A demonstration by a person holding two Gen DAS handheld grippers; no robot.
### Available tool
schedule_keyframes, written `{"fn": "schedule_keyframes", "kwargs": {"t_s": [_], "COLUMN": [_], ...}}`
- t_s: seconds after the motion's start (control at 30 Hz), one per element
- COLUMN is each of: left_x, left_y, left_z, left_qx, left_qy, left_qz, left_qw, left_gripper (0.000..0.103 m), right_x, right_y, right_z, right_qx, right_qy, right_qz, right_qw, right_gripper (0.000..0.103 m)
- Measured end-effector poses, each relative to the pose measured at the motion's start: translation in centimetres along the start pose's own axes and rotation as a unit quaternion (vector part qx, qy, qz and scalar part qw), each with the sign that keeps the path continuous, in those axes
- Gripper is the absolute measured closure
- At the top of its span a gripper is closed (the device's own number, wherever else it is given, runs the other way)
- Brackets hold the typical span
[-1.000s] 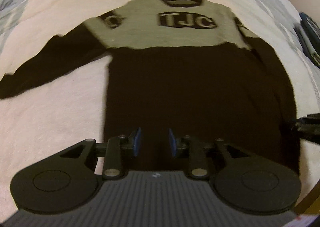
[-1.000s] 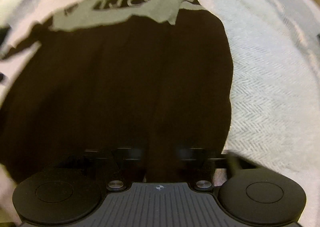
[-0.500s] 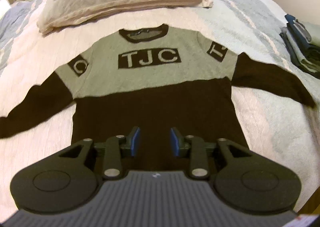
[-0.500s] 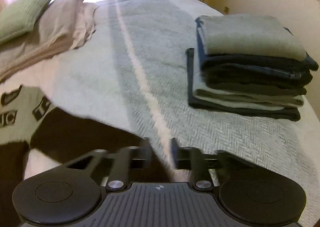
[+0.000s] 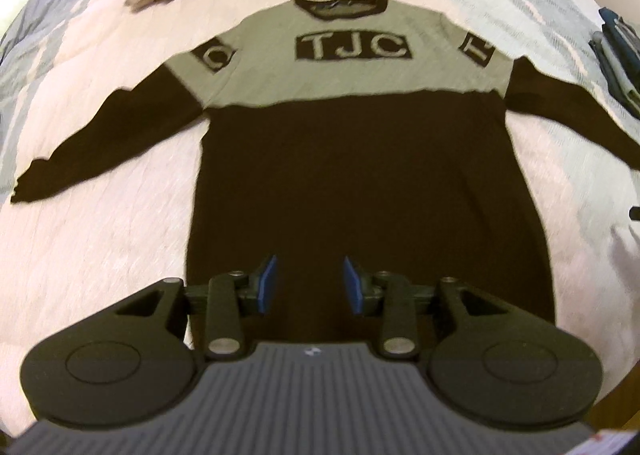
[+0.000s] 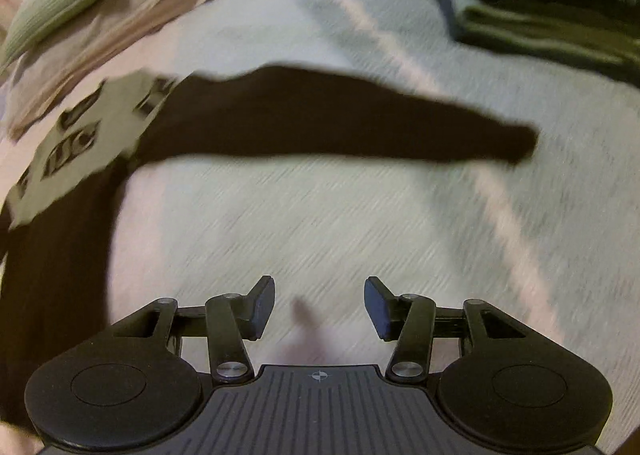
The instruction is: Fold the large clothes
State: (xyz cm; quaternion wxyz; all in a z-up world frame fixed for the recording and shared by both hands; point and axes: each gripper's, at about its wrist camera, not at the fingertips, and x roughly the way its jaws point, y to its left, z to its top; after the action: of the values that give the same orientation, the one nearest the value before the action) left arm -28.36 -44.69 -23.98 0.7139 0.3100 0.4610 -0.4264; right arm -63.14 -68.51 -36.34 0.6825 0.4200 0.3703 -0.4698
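Left claw (image 5: 309, 279), right claw (image 6: 319, 305) both spread (just widening), empty; sweater (image 5: 360, 183) reads "TJC"

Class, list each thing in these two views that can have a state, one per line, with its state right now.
sweater: spread flat, face up, unfolded
right sleeve: stretched out sideways on the bedspread
left gripper: open, empty, jaws just been opening
right gripper: open, empty, jaws just been opening
stack of clothes: folded
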Motion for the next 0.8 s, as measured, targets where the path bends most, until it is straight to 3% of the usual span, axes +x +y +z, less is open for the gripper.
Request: {"fn": "schedule_keyframes", "kwargs": {"t_s": [0.13,0.27,0.37,0.47,0.57,0.67,0.7,0.8], "left_x": [-0.2,-0.1,0.7,2.0,3.5,4.0,4.0,4.1], "left_y": [2.9,6.5,8.9,11.0,12.6,13.1,13.3,13.8], "left_z": [-2.4,-4.8,-6.9,-9.2,-11.1,-11.9,-12.1,-12.0], "left_qx": [-0.004,-0.019,-0.028,-0.044,-0.083,-0.100,-0.110,-0.123], "left_qy": [0.003,0.015,0.030,0.047,0.064,0.059,0.056,0.057], "left_qz": [-0.003,-0.014,-0.027,-0.041,-0.085,-0.113,-0.126,-0.160], "left_qw": [1.0000,0.9996,0.9988,0.9971,0.9908,0.9868,0.9843,0.9778], "left_gripper": [0.067,0.055,0.052,0.052,0.052,0.059,0.071,0.090], "right_x": [-0.8,-0.5,0.3,1.3,2.4,3.0,3.1,3.4], "right_y": [4.9,10.1,13.3,15.1,14.9,14.4,14.3,14.2], "right_z": [-3.5,-6.9,-9.3,-11.2,-12.4,-13.1,-13.2,-13.0], "right_qx": [-0.050,-0.089,-0.118,-0.123,-0.095,-0.057,-0.046,-0.030], "right_qy": [0.011,0.028,0.040,0.056,0.072,0.078,0.080,0.083], "right_qz": [0.038,0.087,0.117,0.119,0.107,0.113,0.117,0.124], "right_qw": [0.998,0.992,0.985,0.984,0.987,0.989,0.989,0.988], "right_gripper": [0.055,0.053,0.044,0.041,0.041,0.041,0.041,0.042]}}
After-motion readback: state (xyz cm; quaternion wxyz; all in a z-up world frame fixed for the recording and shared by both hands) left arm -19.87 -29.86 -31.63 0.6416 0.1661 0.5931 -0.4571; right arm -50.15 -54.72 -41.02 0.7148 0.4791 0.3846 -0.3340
